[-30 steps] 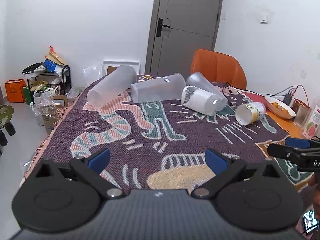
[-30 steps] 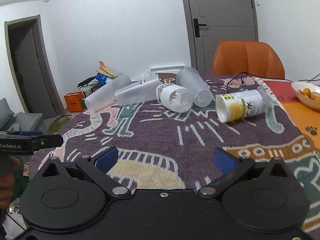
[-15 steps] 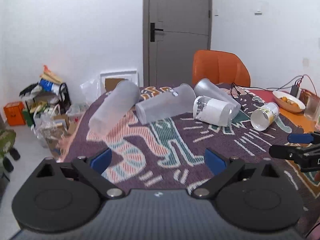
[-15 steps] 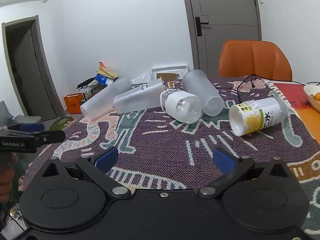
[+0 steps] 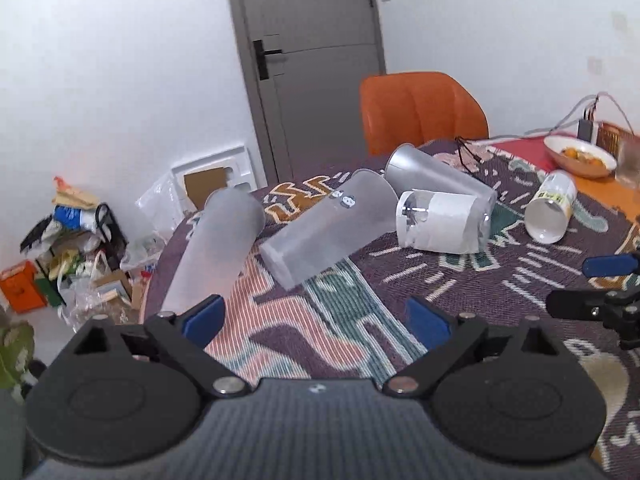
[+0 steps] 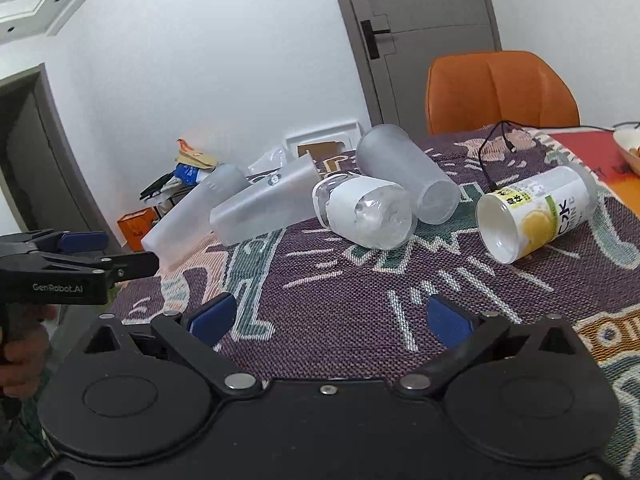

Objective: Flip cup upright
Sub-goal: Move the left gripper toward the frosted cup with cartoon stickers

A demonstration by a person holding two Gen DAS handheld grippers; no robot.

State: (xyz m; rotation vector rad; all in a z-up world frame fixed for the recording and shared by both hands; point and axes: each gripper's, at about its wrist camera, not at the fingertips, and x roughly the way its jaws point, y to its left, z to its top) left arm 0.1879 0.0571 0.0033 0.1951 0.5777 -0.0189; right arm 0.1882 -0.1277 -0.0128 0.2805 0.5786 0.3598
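Several cups lie on their sides on a patterned cloth. A tall frosted cup (image 5: pixel 216 256) lies at the left edge, a second frosted cup (image 5: pixel 328 232) beside it, a clear cup with a white label (image 5: pixel 440 224), a grey frosted cup (image 5: pixel 432 176) behind it, and a yellow-printed paper cup (image 5: pixel 550 212) at the right. My left gripper (image 5: pixel 316 320) is open and empty, close in front of the tall frosted cup. My right gripper (image 6: pixel 328 320) is open and empty, short of the labelled cup (image 6: pixel 364 212) and the paper cup (image 6: pixel 532 212).
An orange chair (image 5: pixel 420 112) stands behind the table. A bowl of fruit (image 5: pixel 580 156) and cables sit at the far right. Clutter and an orange box (image 5: pixel 20 284) lie on the floor to the left. The cloth's left edge (image 5: pixel 160 264) drops off.
Both grippers have moved forward toward the cups, which look larger now. The left gripper has swung toward the tall frosted cup. Both jaws stay open.
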